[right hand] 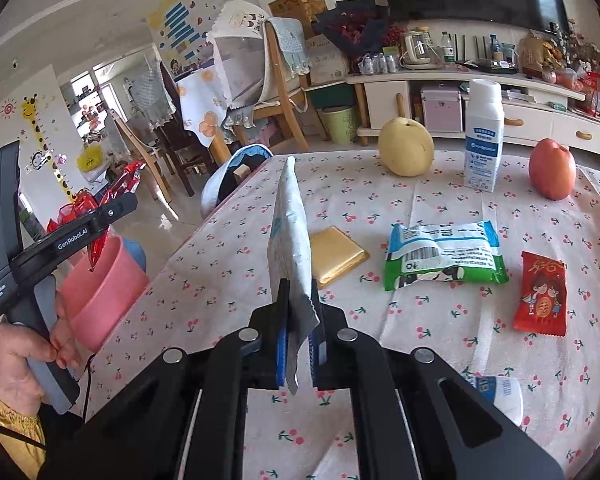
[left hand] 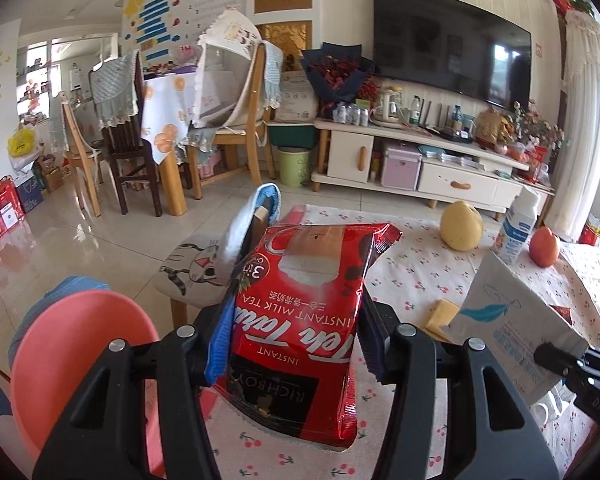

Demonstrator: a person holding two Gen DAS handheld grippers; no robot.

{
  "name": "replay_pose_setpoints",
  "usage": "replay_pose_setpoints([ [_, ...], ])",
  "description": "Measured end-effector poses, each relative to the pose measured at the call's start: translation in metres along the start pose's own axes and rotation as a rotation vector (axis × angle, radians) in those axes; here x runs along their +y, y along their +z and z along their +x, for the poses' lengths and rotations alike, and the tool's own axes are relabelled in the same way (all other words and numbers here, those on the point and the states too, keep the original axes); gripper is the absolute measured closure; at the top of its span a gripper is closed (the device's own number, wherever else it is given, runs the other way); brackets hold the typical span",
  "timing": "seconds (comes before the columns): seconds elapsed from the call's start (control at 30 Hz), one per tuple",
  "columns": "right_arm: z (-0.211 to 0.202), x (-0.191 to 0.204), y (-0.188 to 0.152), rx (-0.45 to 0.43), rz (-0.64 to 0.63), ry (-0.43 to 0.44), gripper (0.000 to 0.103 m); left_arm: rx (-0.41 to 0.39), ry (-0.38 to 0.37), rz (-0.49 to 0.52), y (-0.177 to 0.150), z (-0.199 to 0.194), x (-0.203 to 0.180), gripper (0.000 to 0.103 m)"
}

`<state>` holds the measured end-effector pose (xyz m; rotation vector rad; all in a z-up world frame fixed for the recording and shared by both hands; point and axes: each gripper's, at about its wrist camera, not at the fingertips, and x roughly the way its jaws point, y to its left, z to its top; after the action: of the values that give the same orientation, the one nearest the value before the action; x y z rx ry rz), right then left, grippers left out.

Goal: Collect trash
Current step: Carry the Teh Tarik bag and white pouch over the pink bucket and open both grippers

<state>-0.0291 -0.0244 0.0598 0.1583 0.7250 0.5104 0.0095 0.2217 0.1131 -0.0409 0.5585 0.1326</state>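
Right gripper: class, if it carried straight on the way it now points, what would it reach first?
Probably the gold wrapper on the tablecloth, lying just ahead of the right gripper, which is shut on a white packet. Depth is uncertain.

1. This is a family living room: a big dark television (left hand: 452,36) hangs above a white media cabinet (left hand: 420,160) crowded with bottles and a kettle.
2. A dining table (left hand: 168,120) with wooden chairs (left hand: 236,120) stands behind.
3. Children's stickers and a giraffe height chart (right hand: 40,136) cover the walls.
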Motion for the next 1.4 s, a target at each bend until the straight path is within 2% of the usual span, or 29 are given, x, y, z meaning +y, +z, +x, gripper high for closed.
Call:
replay_pose_setpoints([
  [0.23, 0.006, 0.032, 0.011, -0.006, 0.013, 0.070, 0.094, -0.020, 0.051, -0.052, 0.004, -0.004, 0.025, 0.048],
  [0.6, 0.037, 0.115, 0.033, 0.017, -0.044, 0.203, 0.094, -0.045, 0.171, -0.190, 0.009, -0.009, 0.087, 0.048],
  [0.77, 0.061, 0.154, 0.042, 0.048, -0.071, 0.253, 0.094, -0.031, 0.222, -0.270, 0.009, -0.006, 0.121, 0.048],
  [1.03, 0.095, 0.202, 0.041, 0.102, -0.078, 0.306, 0.094, -0.008, 0.298, -0.340, 0.007, -0.001, 0.157, 0.048],
  [1.4, 0.136, 0.233, 0.031, 0.195, -0.077, 0.346, 0.094, 0.043, 0.351, -0.404, 0.002, 0.006, 0.186, 0.047],
])
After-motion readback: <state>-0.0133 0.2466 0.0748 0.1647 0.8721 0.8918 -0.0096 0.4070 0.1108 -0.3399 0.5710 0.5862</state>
